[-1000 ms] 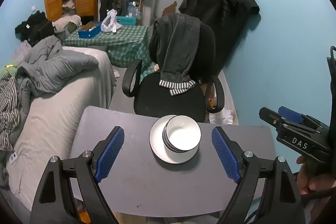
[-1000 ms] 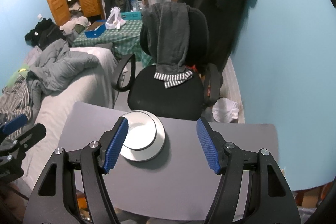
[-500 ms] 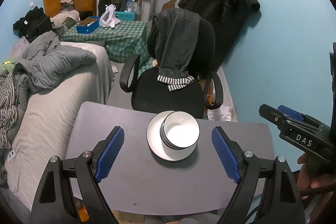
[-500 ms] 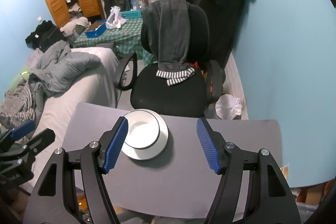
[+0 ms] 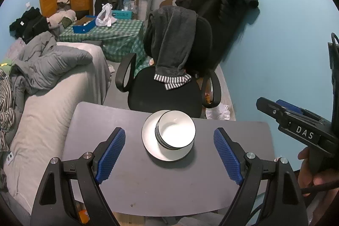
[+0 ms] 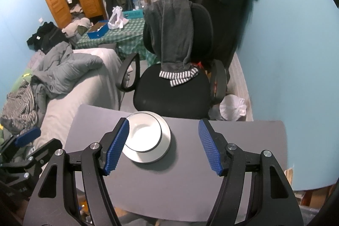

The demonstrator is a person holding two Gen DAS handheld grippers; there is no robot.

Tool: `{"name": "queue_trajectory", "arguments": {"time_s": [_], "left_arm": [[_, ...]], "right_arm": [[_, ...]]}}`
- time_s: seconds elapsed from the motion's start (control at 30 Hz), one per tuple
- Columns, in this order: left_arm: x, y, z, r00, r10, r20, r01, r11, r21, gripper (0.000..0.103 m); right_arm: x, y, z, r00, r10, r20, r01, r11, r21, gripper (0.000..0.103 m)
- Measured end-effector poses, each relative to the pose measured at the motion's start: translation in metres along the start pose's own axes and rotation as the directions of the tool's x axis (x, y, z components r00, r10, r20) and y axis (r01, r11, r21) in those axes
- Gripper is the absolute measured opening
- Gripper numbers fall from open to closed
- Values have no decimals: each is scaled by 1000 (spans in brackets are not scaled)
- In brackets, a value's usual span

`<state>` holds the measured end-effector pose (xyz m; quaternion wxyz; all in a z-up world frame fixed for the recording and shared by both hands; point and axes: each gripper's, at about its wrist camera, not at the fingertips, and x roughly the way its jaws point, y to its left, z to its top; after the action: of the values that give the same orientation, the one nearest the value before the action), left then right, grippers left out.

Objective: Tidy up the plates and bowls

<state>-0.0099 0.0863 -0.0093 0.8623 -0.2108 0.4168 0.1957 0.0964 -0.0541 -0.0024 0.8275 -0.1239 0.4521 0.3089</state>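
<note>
- Blue walls close in a cluttered bedroom: a grey table [image 5: 169, 183] stands in front of a black office chair [image 5: 167, 96] with a dark garment [image 5: 173, 43] draped over its back, and a bed [image 5: 53, 99] with a rumpled grey duvet lies to the left.
- Compared with a second ago, both cameras sit a little higher and farther back; more of the table's near edge shows, and the dishes look slightly farther off. The dishes themselves have not shifted on the table.
- Stacked white bowls [image 5: 175, 132] with dark rims sit mouth-up on a white plate [image 5: 148, 139], toward the plate's right and far side in the left wrist view. Being round, neither has a long axis; the stack stands upright, not tilted.
- The plate lies flat near the middle of the table's far half, just in front of the chair seat.
- From the right wrist view the plate [image 6: 165, 141] and the bowls [image 6: 144, 132] look glossy and clean inside.
- The left gripper [image 5: 169, 154] hovers above the table with its blue-padded fingers [image 5: 110, 154] spread wide, holding nothing, the dishes between and beyond them.
- The right gripper [image 6: 163, 145] is likewise spread and empty; its left pad overlaps the plate's left edge in the view.
</note>
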Motion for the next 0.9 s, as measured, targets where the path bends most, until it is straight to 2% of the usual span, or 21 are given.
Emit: {"name": "queue_trajectory", "arguments": {"time_s": [0.9], "left_arm": [[1, -17, -2, 1000, 0, -23, 0, 1000, -6, 87]], "right_arm": [[0, -8, 0, 1000, 17, -1, -17, 1000, 12, 67]]}}
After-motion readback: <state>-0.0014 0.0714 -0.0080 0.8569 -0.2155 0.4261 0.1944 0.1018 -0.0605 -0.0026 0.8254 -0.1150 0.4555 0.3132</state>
